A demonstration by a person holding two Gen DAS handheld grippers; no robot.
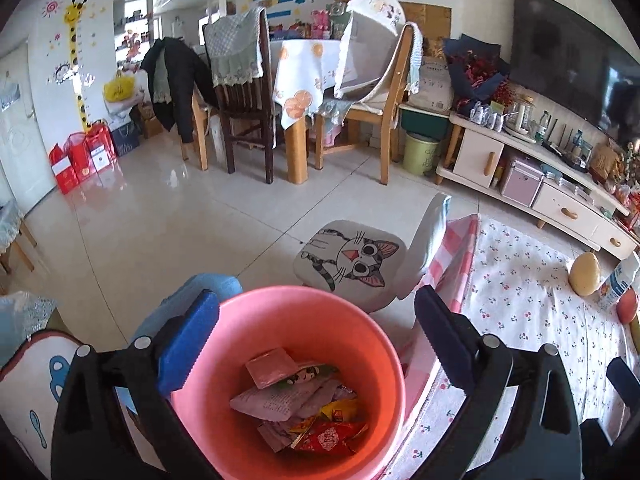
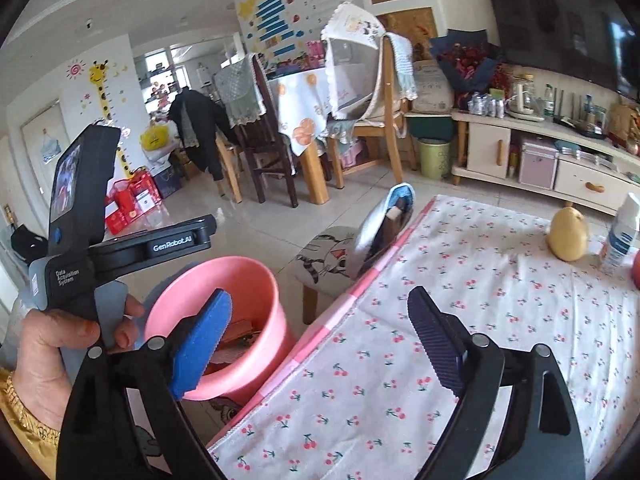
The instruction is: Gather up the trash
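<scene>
While only the left view shows wrappers [image 1: 304, 404] inside the bin [image 1: 352, 320], both tools gape empty.

The right gripper [image 2: 320, 340] hangs open and empty over the cherry-print tablecloth [image 2: 460, 320]. Left of it stands the pink bucket [image 2: 256, 280]; a hand [image 2: 52, 356] holds the other gripper beside it.

Counter under cherry-print cloth [image 2: 460, 320], pink checked border at its edge. Cat-print stool [image 1: 352, 262] just beside counter. Yellow pear [image 2: 568, 236], milk carton [image 2: 622, 236] near far right of cloth. Dining chairs [image 1: 248, 92], draped table [image 1: 304, 76] well behind. Green bin [image 1: 420, 154] beside TV cabinet [image 1: 520, 184]. Red gift bags [image 1: 80, 160] along wall.
</scene>
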